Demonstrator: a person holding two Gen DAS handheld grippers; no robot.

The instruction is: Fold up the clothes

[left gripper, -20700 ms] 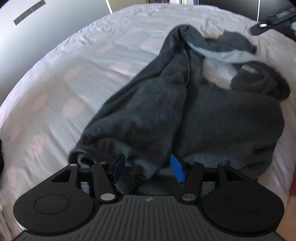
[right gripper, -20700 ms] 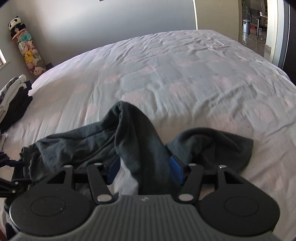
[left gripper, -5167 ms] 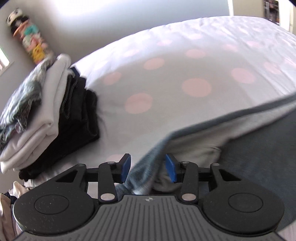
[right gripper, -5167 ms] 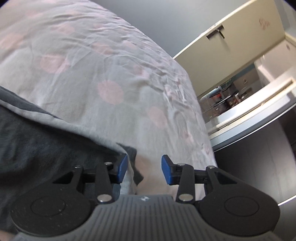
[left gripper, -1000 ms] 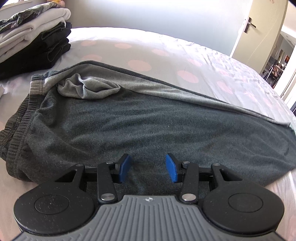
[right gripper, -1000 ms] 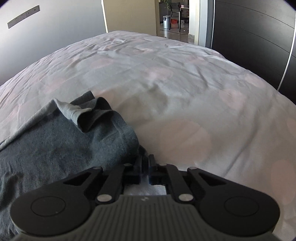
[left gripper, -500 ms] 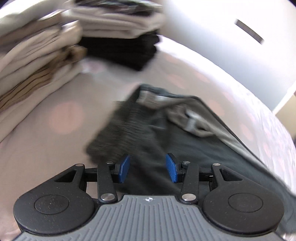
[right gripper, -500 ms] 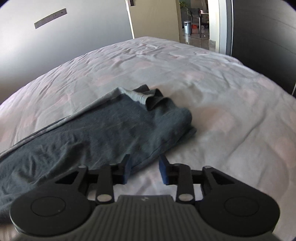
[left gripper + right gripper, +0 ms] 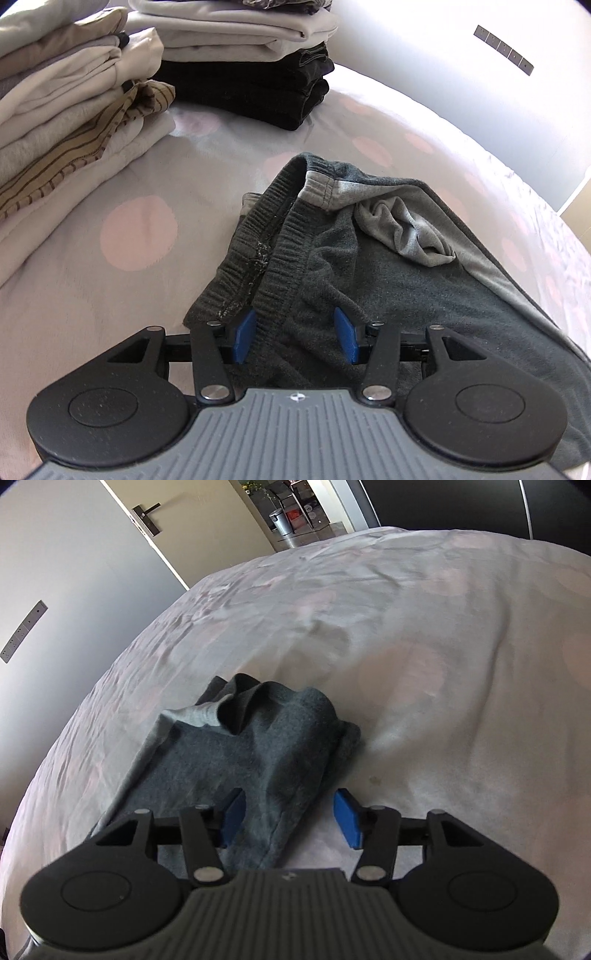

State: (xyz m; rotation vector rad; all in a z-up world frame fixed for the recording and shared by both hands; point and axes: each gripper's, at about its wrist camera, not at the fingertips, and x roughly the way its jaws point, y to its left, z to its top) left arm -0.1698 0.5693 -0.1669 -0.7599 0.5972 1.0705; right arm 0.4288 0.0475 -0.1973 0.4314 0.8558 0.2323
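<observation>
Both claws stand with their blue pads apart and clamp nothing. On the left gripper (image 9: 297, 334) the jaws have just been opening a little; the ribbed waistband (image 9: 273, 236) of the dark grey sweatpants (image 9: 388, 288) lies between and below its pads, which do not press on the cloth. On the right gripper (image 9: 290, 818) the jaws have just been opening from a closed pinch; the far end of the sweatpants (image 9: 258, 753) runs up between its pads, nearer the left pad, with bare sheet under the right one. The garment lies folded lengthwise on the bed (image 9: 92, 295), a pale spotted sheet, with a strip of lighter grey lining showing along its far edge and a bunched light grey pocket (image 9: 406, 229) turned out near the waistband. Beyond the waistband, toward the bed's far left corner, sit stacks of folded clothes: pale and striped pieces (image 9: 66, 122) at the left edge, black ones (image 9: 258, 88) under light ones farther in. In the right wrist view a door with a handle (image 9: 147, 513) stands past the bed's far edge.
</observation>
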